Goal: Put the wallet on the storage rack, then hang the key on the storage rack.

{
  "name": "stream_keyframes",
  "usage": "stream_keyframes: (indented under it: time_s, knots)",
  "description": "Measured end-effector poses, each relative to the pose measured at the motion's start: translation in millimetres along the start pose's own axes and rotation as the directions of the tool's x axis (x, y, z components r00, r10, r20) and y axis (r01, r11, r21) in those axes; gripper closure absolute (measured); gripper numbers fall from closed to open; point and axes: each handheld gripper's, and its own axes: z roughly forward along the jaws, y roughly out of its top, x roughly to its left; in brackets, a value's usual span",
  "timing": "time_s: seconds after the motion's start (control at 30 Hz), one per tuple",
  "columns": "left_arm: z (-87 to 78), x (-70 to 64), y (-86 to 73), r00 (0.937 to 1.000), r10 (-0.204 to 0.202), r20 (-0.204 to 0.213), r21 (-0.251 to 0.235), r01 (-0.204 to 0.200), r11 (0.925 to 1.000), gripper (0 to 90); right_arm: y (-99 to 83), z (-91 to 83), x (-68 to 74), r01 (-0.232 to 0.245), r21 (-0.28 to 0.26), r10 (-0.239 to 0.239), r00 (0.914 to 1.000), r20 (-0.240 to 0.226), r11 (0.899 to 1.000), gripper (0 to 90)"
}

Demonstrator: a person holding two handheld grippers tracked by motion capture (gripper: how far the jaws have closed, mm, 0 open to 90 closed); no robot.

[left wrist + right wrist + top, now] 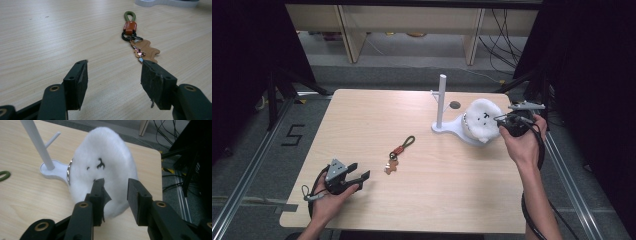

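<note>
Pale wood worktop (422, 200) stands on a grey floor, with shelving legs and loose cables behind it and dark curtains to either side.

At the near left, the left gripper (358, 177) rests low over the worktop in the person's hand, jaws spread wide with nothing between them. In the left gripper view its jaws (113, 80) point toward a keychain (136, 41), which lies flat just ahead of the right-hand jaw: a green loop farthest off, then a red clasp, a dark ring and a tan gingerbread-shaped charm nearest the jaw.

From above, the keychain (399, 152) lies near the middle of the worktop, well apart from the stand.

Farther right, a white stand (441, 107) rises upright from a flat white base. A white plush (481, 120) with a small dark face sits on that base, just beside the post.

At the far right, the right gripper (501, 121) meets the plush. In the right gripper view the jaws (115, 191) are partly apart, pressing into the plush's (105, 157) fluffy lower edge, some fur between them.
</note>
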Motion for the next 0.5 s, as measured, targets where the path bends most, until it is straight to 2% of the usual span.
stream_keyframes:
  time_s: [0.03, 0.07, 0.1, 0.2, 0.23, 0.27, 0.3, 0.33, 0.5]
  knots:
    - [0.2, -0.1, -0.1, 1.0000, -0.002, 0.001, -0.002, 0.002, 1.0000, 38.3, -2.5, -1.4, -0.7, 0.033, 0.009, -0.033, 0.9994, -0.005, 0.999, 68.5]
    - [0.3, -0.2, -0.1, 1.0000, -0.001, 0.000, -0.002, 0.001, 1.0000, 38.3, -5.0, -2.5, 4.1, 0.001, 0.018, -0.001, 1.0000, -0.005, 1.000, 69.0]
    - [0.6, -0.1, -0.1, 1.0000, 0.002, 0.004, -0.004, -0.002, 1.0000, 38.3, -6.8, -2.2, 2.4, 0.038, 0.017, -0.038, 0.9992, -0.014, 0.999, 69.4]
    - [0.7, -0.7, 0.0, 1.0000, 0.006, 0.003, -0.001, -0.006, 1.0000, 38.3, -14.8, -3.5, 7.2, 0.036, 0.036, -0.035, 0.9991, -0.025, 0.999, 70.1]
    - [0.6, -0.8, 0.1, 0.9999, 0.011, 0.003, 0.000, -0.011, 0.9999, 38.3, -18.3, -5.1, 12.0, -0.007, 0.051, 0.009, 0.9997, -0.023, 0.999, 70.2]
    - [0.6, -1.0, 0.2, 0.9999, 0.012, 0.004, 0.001, -0.012, 0.9999, 38.3, -21.3, -4.3, 10.8, 0.028, 0.034, -0.026, 0.9991, -0.034, 0.999, 70.1]
    - [0.6, -1.0, 0.2, 0.9999, 0.012, 0.004, 0.001, -0.012, 0.9999, 38.3, -25.2, -4.8, 16.0, -0.008, 0.043, 0.010, 0.9993, -0.037, 0.999, 69.9]
    - [1.0, -0.8, 0.0, 0.9999, 0.009, 0.009, -0.005, -0.009, 0.9999, 38.2, -29.5, -4.2, 15.5, 0.019, 0.040, -0.017, 0.9986, -0.049, 0.999, 69.5]
    - [0.7, 0.0, -0.2, 0.9998, 0.004, 0.017, -0.011, -0.004, 0.9999, 37.6, -50.0, -1.3, 30.1, -0.043, 0.071, 0.049, 0.9947, -0.091, 0.997, 65.4]
